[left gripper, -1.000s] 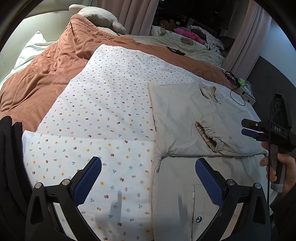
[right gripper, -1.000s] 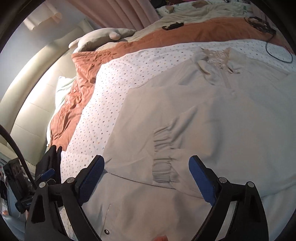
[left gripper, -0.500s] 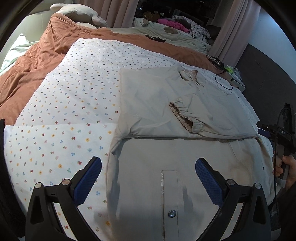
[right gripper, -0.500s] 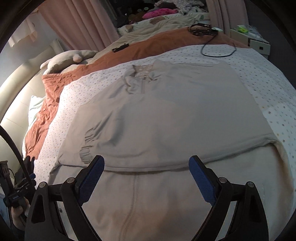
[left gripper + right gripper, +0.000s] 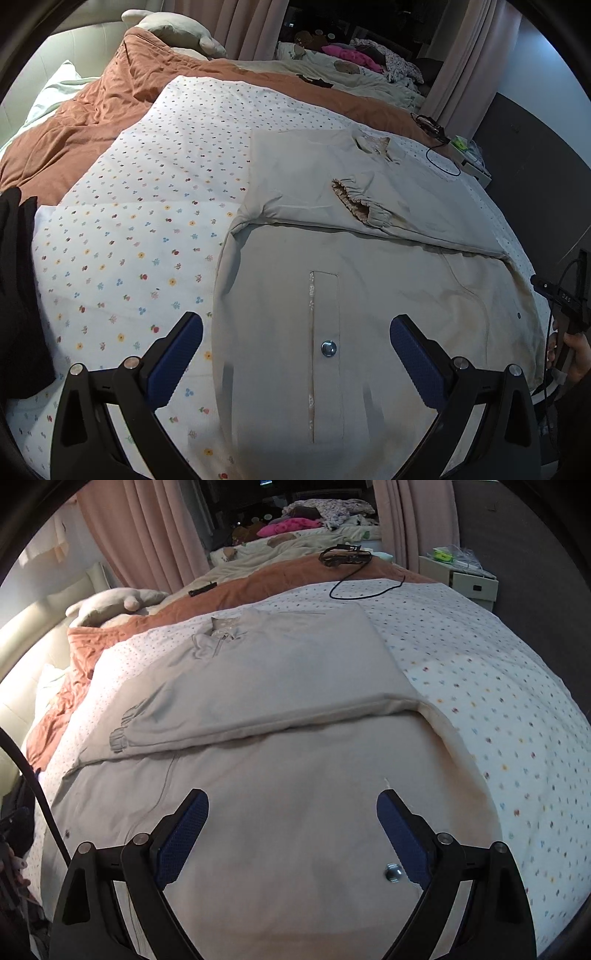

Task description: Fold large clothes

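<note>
- A bedroom, curtains behind, and a wide bed [image 5: 122,236] under a dotted sheet, with a rust-brown blanket [image 5: 92,122] bunched toward the headboard.
- Spread flat on that sheet lies the beige jacket [image 5: 369,295], by far the biggest thing on the bed; its collar [image 5: 221,631] points away toward the pillows, its hem runs nearest the tools.
- Both sleeves are folded across the chest, making a band [image 5: 277,701] that crosses the garment side to side; the gathered cuff [image 5: 354,201] rests on top of it.
- So the long axis runs straight away from the viewer, collar far, hem close. That's the line the next fold would likely follow, I'd say: hem carried up toward the collar.
- The left tool [image 5: 295,354] hovers over the lower left part, its pads spread wide, gripping nothing; a metal snap [image 5: 328,348] sits between them.
- The right tool [image 5: 291,834] is over the lower right part, also wide apart and empty, with another snap [image 5: 393,872] just inside its right pad.
- Each tool looks about equally close to its own hem corner, so a two-handed lift seems fair.
</note>
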The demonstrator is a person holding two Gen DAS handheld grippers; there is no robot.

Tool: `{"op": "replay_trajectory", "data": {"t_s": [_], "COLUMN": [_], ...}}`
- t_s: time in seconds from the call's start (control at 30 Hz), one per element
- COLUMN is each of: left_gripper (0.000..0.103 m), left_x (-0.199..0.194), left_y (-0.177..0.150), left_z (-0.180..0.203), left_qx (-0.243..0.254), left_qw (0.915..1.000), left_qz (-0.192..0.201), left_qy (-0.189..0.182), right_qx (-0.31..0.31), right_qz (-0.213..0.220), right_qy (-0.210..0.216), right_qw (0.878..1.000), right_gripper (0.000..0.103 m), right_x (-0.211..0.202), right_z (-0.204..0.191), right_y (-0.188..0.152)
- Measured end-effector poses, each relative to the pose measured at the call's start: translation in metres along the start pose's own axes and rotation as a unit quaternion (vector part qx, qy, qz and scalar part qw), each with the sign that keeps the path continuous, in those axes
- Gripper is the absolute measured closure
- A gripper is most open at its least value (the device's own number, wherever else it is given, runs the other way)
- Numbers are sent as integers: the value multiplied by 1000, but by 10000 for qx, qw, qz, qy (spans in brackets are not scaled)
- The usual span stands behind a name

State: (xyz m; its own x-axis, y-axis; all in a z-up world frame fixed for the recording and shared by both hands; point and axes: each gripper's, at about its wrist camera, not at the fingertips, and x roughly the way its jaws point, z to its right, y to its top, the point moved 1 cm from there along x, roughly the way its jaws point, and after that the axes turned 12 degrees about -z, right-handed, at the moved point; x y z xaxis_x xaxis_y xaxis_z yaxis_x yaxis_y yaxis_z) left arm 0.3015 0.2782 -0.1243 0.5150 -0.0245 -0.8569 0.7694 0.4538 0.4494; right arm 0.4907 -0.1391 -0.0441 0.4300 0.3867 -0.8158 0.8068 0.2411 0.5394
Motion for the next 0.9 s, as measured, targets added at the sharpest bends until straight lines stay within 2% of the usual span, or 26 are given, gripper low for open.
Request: {"op": "replay_trajectory", "data": {"t_s": [0.1, 0.23, 0.47, 0.63, 0.7, 0.77, 0.9], "left_gripper": [0, 0, 2, 3, 4, 12, 20], "left_x": [-9, -17, -24, -27, -27, -26, -22], "left_y": [-17, -41, -71, -91, -100, -107, -123], "left_z": [-4, -14, -23, -25, -26, -27, -30], "left_qx": [18, -152, -382, -552, -625, -685, -824], "left_qw": [10000, 9999, 9991, 9975, 9963, 9950, 9921], "left_qz": [2, -48, -56, 4, 33, 22, -43], "left_qy": [21, -34, -188, -446, -588, -727, -944], "right_qx": [27, -181, 240, 517, 700, 811, 1028], "right_qz": [157, 193, 225, 180, 104, 13, -181], "right_qy": [-28, -282, -113, 19, 206, 364, 796], "right_qw": [9999, 9993, 9994, 9985, 9973, 9960, 9913], "right_gripper": [11, 11, 11, 11, 12, 21, 33], "right_x": [-18, -35, -60, -76, -79, -81, -78], "right_z": [13, 32, 76, 106, 115, 124, 136], "right_y": [-23, -50, -85, -103, -113, -120, -138]}}
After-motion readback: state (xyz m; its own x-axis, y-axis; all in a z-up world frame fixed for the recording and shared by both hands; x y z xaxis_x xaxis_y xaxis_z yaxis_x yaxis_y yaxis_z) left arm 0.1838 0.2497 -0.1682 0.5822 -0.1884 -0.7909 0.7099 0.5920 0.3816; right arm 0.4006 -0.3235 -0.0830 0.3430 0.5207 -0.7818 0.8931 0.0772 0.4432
